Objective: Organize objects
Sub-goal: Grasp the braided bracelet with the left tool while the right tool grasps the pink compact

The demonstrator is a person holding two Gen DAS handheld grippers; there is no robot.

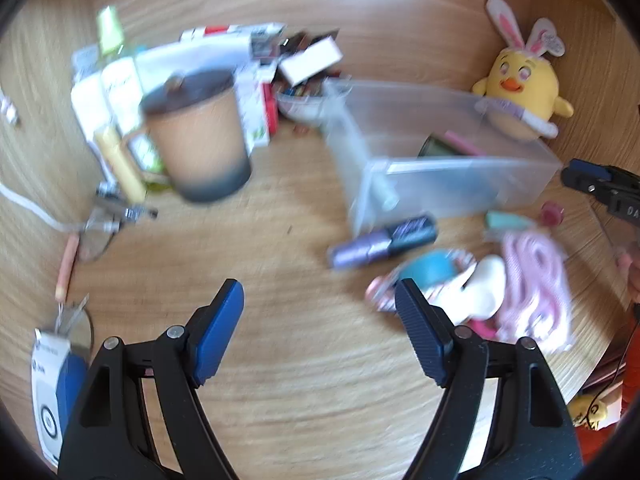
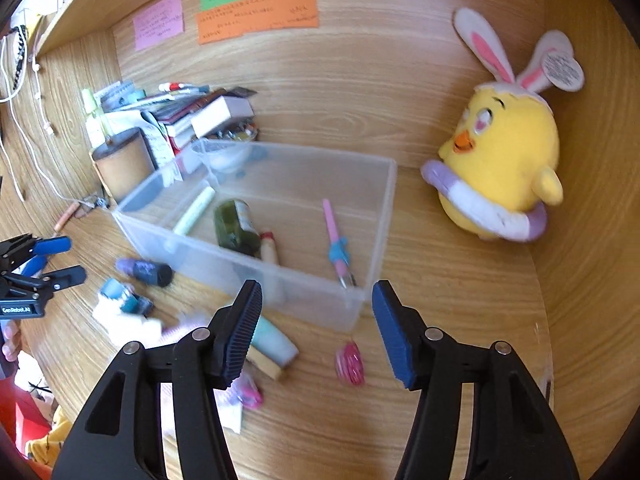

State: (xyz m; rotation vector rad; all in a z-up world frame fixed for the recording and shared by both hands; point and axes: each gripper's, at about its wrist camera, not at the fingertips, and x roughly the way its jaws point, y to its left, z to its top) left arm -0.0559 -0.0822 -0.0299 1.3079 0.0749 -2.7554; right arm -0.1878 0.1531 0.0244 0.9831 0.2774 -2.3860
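A clear plastic bin [image 2: 376,216] [image 1: 400,128] stands on the wooden desk and holds a green bottle [image 2: 234,224], a pale green stick [image 2: 196,210], a pink pen [image 2: 334,236] and a small tube [image 2: 269,250]. In front of it lie a purple and black tube [image 1: 384,242] [image 2: 146,270], a blue roll [image 1: 428,266], a pink cable [image 1: 534,272], a mint tube [image 2: 274,340] and a small pink round thing [image 2: 350,362]. My left gripper [image 1: 320,320] is open and empty above bare desk. My right gripper [image 2: 316,328] is open and empty just before the bin's near wall.
A brown lidded mug [image 1: 198,132] stands left of the bin, with stacked books and boxes [image 2: 200,114] behind it. A yellow chick plush [image 2: 504,160] sits at the right against the wall. Glasses [image 1: 100,232] and a cable [image 1: 28,204] lie at the left.
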